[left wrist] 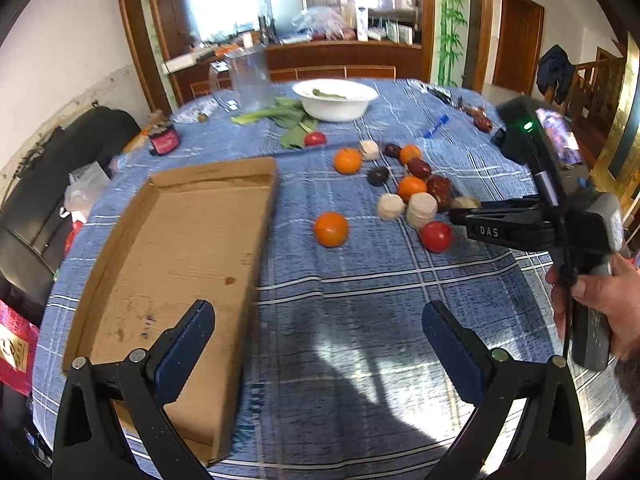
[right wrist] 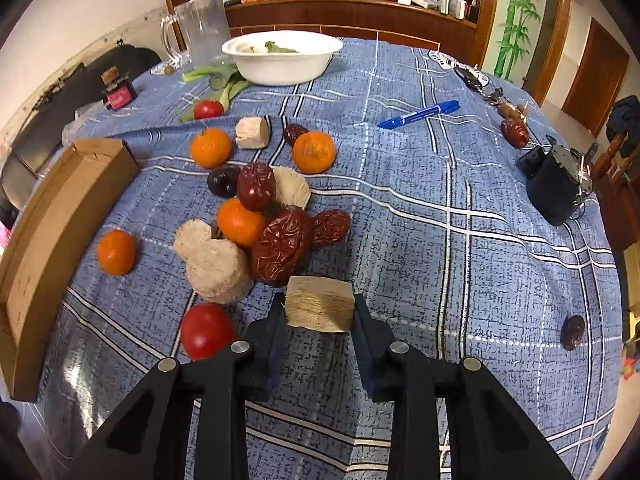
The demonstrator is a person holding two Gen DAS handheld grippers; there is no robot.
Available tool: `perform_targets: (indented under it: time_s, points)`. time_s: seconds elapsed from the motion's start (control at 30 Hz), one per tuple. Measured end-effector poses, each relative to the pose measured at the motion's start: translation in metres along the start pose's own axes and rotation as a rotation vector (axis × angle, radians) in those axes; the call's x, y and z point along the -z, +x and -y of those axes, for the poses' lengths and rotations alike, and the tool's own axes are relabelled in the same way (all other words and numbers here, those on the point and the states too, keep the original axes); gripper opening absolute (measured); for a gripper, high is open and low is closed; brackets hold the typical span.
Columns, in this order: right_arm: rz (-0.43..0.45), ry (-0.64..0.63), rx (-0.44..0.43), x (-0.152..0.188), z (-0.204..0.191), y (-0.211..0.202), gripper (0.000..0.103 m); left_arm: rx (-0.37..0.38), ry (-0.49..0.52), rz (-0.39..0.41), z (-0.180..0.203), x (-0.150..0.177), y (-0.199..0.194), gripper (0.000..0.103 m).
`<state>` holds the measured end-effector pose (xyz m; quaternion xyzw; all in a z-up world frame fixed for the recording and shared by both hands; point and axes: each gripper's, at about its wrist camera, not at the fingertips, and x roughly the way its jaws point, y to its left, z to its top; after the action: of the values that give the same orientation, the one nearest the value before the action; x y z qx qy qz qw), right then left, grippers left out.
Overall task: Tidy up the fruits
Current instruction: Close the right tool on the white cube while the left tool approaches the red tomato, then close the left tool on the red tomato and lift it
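Right wrist view shows the right gripper [right wrist: 320, 308] narrowed onto a pale layered chunk [right wrist: 320, 304], a pad pressed to each of its sides, the piece resting on the blue plaid tablecloth [right wrist: 460, 264]. Just beyond it lies the fruit pile: wrinkled red dates [right wrist: 282, 246], oranges [right wrist: 240, 222], more pale chunks [right wrist: 218, 272] and a tomato [right wrist: 206, 330] beside the left finger. Left wrist view shows the left gripper [left wrist: 318, 344] spread wide and holding nothing, over bare cloth near the table's near edge, one finger above the cardboard tray [left wrist: 176, 256] lying toward the left edge. A white bowl [right wrist: 280, 56] with greens sits at the far edge, a blue pen [right wrist: 420, 114] right of the pile.
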<state>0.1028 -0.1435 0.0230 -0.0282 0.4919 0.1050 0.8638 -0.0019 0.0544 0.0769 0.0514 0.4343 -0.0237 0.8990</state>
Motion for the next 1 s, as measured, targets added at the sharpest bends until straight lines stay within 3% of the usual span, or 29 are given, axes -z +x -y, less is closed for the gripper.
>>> perform_targets:
  time_s: [0.1, 0.3, 0.6, 0.7, 0.73, 0.8, 0.87, 1.0]
  points:
    - [0.04, 0.032, -0.029, 0.005, 0.005, -0.016, 0.032, 0.046, -0.007, -0.057, 0.014, -0.01, 0.015, 0.103]
    - [0.095, 0.049, 0.023, 0.029, 0.028, -0.055, 0.032, 0.247, -0.084, -0.148, 0.042, -0.027, 0.051, 0.103]
    - [0.095, 0.069, 0.073, 0.069, 0.06, -0.07, 0.032, 0.17, -0.021, -0.224, 0.084, -0.043, 0.095, 0.101]
    - [0.091, 0.067, 0.063, 0.076, 0.062, -0.069, 0.033, 0.144, -0.011, -0.236, 0.091, -0.048, 0.104, 0.075]
    - [0.089, 0.07, 0.057, 0.077, 0.063, -0.069, 0.033, 0.151, -0.015, -0.256, 0.092, -0.049, 0.11, 0.059]
    - [0.086, 0.08, 0.043, 0.08, 0.065, -0.069, 0.033, 0.144, -0.017, -0.247, 0.092, -0.05, 0.114, 0.048]
    - [0.088, 0.089, 0.029, 0.081, 0.066, -0.07, 0.033, 0.147, -0.01, -0.243, 0.092, -0.05, 0.114, 0.029]
    - [0.093, 0.101, 0.024, 0.085, 0.066, -0.073, 0.033, 0.188, -0.029, -0.244, 0.084, -0.048, 0.111, 0.029]
